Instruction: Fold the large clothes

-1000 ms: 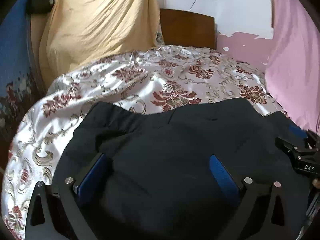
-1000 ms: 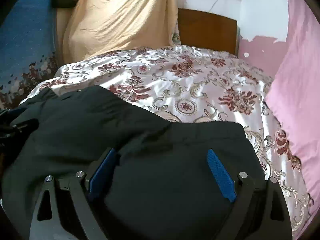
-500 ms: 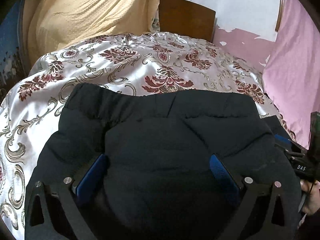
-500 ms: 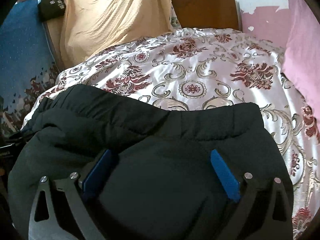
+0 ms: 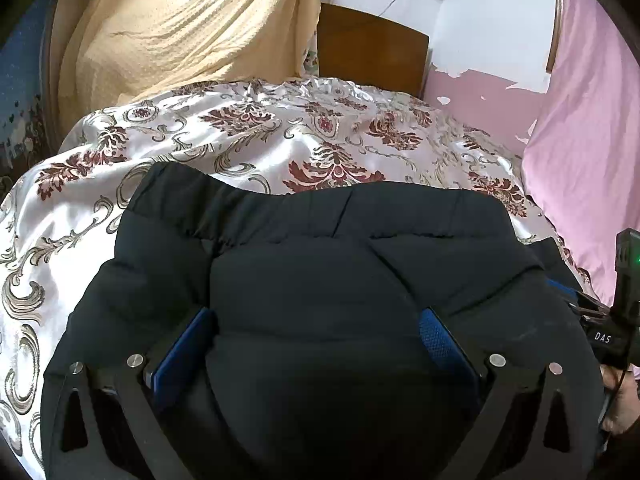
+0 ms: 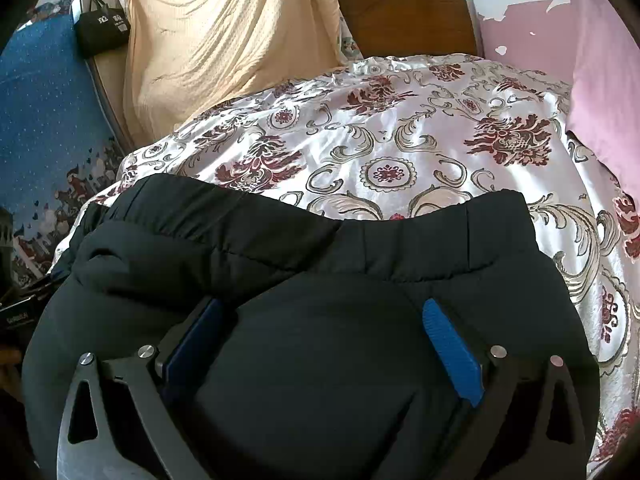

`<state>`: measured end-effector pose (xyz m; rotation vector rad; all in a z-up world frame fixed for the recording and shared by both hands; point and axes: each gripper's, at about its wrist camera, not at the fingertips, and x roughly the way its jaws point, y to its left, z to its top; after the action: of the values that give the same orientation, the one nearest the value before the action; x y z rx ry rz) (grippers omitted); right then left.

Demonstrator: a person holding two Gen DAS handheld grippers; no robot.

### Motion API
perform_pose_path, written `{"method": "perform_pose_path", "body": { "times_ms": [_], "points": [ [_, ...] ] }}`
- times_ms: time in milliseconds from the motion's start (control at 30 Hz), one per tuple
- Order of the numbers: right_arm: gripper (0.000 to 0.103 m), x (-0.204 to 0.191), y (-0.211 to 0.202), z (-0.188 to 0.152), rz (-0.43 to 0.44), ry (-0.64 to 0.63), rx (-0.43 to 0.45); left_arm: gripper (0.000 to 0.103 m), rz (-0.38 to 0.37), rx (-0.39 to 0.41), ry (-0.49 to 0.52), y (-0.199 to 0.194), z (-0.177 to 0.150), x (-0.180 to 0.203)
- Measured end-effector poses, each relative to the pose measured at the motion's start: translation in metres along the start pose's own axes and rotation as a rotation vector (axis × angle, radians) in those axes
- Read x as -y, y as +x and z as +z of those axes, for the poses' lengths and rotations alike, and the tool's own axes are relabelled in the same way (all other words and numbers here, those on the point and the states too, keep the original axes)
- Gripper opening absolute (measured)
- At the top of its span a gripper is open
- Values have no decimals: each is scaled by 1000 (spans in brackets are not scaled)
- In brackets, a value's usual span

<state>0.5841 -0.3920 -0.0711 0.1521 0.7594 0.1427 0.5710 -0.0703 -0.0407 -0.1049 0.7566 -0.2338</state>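
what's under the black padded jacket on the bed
The black padded jacket lies on a floral satin bedspread, which shows beyond its far edge and at both sides. Anything else beneath the jacket is covered and cannot be seen.

Both wrist views daylit, bright overall, no motion blur. Light seems to come from the right: satin bedspread (image 6: 400, 128) carries broad white sheen, strongest in the right wrist view, near blown out at centre; sheen also on its left slope in the left wrist view (image 5: 80, 216). White wall (image 5: 480, 20) is bright but holds detail. Dark garment (image 5: 320, 300) is underexposed, seams and quilting faint, near part almost black. Blue pads (image 6: 452, 356) lit on the right finger, shaded on the left. Strong fisheye bowing; headboard (image 6: 408, 16) edges curve. Black vignette fills all corners. Edge detail soft, slightly smeared
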Motion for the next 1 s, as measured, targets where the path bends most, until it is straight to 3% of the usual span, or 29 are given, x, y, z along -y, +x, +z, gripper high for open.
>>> {"method": "perform_pose_path", "body": {
  "times_ms": [733, 900, 1000],
  "points": [
    [98, -13, -1, -2, -121, -60, 14, 103, 62, 53, 33, 3, -7, 8],
    [98, -13, -1, -2, -124, -62, 11, 103, 54, 51, 29, 2, -8, 8],
    [99, -13, -2, -1, -119, -59, 7, 103, 4, 57, 1, -3, -8, 1]
  ]
}}
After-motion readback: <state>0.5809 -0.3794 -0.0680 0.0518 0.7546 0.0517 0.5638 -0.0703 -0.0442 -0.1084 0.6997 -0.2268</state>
